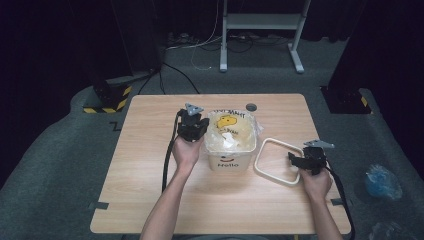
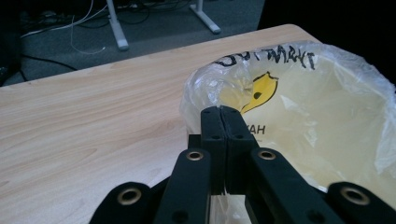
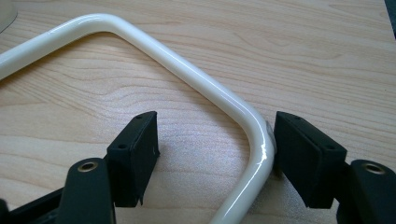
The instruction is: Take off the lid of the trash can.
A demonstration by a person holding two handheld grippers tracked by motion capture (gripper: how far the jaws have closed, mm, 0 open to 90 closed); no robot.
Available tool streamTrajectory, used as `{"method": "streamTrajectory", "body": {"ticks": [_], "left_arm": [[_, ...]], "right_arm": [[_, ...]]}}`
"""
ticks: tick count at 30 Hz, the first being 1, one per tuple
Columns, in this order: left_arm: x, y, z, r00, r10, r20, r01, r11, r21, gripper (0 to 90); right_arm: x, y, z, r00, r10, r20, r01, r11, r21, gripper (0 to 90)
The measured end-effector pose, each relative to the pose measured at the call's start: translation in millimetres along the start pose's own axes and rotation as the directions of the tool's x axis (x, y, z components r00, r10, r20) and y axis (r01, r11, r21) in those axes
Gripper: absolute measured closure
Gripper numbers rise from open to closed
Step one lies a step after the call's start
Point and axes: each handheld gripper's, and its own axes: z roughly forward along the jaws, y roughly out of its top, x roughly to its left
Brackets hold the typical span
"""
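Mid-table: white bin (image 1: 231, 159) lined with a clear plastic bag (image 2: 299, 107). Left gripper (image 2: 223, 114) at the bin's left rim, jaws pressed together, seemingly pinching the bag's edge. Just right of the bin, flat on the wooden table (image 1: 150, 170): cream frame (image 3: 187, 70). Right gripper (image 3: 215, 154) over its corner, jaws apart, one pad touching the bar. Off the table's right edge, on the floor: crumpled blue bag (image 1: 382, 181).

We can't tell if bag film is pinched in the left tongs (image 2: 223, 122); the contact is hidden. Bin (image 1: 230, 159) interior beneath the bag (image 1: 231, 131) is unseen. Ring (image 3: 187, 74) is cut off at the frame's left and bottom edges. Bin lettering is too small to read.
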Motion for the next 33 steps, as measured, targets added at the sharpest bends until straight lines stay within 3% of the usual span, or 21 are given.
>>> {"method": "streamTrajectory", "body": {"ticks": [6, 22, 33], "left_arm": [[-2.8, 8.7, -7.6, 0.9998, 0.009, 0.02, -0.008, 0.9993, -0.035, 89.2], [-0.4, 23.8, -26.0, 0.9977, -0.015, 0.066, 0.022, 0.9939, -0.108, 89.5], [-0.1, 33.4, -36.3, 0.9973, -0.011, 0.073, 0.021, 0.9903, -0.137, 89.5]], "right_arm": [[0.0, 0.0, 0.0, 1.0, 0.0, 0.0, 0.0, 1.0, 0.0, 31.9], [0.0, 0.0, 0.0, 1.0, 0.0, 0.0, 0.0, 1.0, 0.0, 31.7], [0.0, 0.0, 0.0, 1.0, 0.0, 0.0, 0.0, 1.0, 0.0, 31.6]]}}
